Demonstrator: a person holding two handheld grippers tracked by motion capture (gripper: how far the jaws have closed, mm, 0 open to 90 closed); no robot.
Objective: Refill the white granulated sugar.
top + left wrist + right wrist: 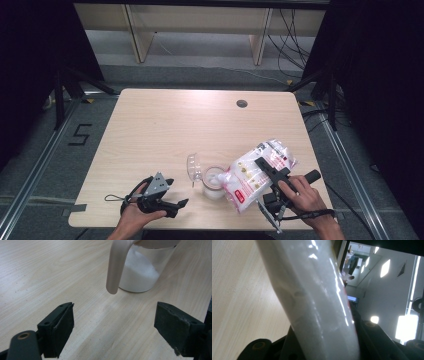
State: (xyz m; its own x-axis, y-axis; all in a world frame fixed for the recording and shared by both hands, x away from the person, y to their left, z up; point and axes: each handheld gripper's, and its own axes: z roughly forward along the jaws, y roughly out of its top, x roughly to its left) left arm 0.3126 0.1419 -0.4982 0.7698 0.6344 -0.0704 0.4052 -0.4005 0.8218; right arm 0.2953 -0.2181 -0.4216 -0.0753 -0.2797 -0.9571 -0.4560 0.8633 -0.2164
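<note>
Bag [255,175] — clamped in right gripper [272,172] — tilts over jar [214,182].

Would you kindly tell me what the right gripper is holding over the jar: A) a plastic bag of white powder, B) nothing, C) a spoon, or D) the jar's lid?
A: the right gripper is clamped on the bag, tilted with its lower end at the jar.
</note>
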